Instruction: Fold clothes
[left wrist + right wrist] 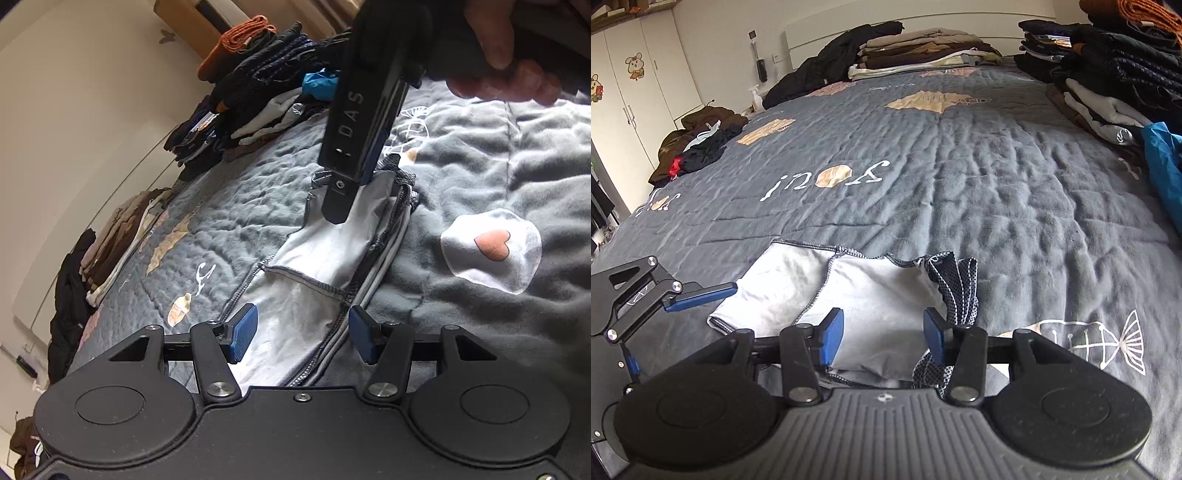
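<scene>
A light grey garment [314, 266] [879, 291] with dark stitched seams and a dark mesh band [955, 280] lies partly folded on the grey quilt [923, 177]. My left gripper [301, 332] hovers open over its near end, with the cloth below the blue pads and nothing between them. My right gripper [882, 334] is also open above the garment, its right pad beside the mesh band. In the left wrist view the right gripper [351, 199] points down at the garment's far end, held by a hand [498, 70]. One of the left gripper's fingers [701, 293] shows at the garment's left edge.
Dark folded clothes [1108, 74] [258, 99] are stacked along one side of the bed, with a blue item [1163, 166] beside them. A beige and brown stack [916, 51] and a black jacket [827, 62] lie at the headboard. Loose clothes [698, 144] are heaped at the left edge.
</scene>
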`<state>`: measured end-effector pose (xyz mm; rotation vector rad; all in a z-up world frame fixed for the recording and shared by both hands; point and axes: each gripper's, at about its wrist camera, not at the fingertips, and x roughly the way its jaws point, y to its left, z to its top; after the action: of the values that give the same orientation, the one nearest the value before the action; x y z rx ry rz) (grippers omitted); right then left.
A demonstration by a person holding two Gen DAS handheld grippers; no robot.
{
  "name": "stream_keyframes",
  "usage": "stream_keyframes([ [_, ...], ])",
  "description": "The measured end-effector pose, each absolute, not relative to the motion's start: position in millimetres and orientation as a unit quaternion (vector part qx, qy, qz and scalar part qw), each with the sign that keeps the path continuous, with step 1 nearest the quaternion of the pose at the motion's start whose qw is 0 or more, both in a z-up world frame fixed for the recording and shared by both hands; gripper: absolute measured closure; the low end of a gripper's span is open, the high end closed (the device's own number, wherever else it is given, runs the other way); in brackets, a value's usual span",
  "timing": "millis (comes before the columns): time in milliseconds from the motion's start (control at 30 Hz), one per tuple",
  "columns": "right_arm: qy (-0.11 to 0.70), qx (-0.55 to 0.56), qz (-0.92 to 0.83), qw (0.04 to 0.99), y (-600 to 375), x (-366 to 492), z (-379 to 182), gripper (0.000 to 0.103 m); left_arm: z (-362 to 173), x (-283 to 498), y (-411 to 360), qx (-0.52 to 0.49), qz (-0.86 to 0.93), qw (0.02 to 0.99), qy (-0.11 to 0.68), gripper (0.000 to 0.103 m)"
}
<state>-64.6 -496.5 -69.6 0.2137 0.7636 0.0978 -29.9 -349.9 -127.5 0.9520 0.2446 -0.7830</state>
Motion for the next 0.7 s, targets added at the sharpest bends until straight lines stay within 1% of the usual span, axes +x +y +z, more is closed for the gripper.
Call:
stream_keyframes([
  [100,0.377,0.104,0.052,0.919,-497,-65,-72,0.056,-133,-28,-353,0.452,-0.358,0.81,0.112,0.049],
  [200,0.384,0.108,0.049,0.916,-498,-63,-76,0.056,-126,-27,-353,0.435,-0.359,0.817,0.121,0.049],
  [433,0.387,0.121,0.048,0.913,-502,-62,-77,0.056,-109,-30,-358,0.416,-0.366,0.825,0.113,0.049],
  [700,0.392,0.126,0.048,0.91,-504,-60,-78,0.056,-135,-26,-370,0.459,-0.363,0.802,0.123,0.048],
])
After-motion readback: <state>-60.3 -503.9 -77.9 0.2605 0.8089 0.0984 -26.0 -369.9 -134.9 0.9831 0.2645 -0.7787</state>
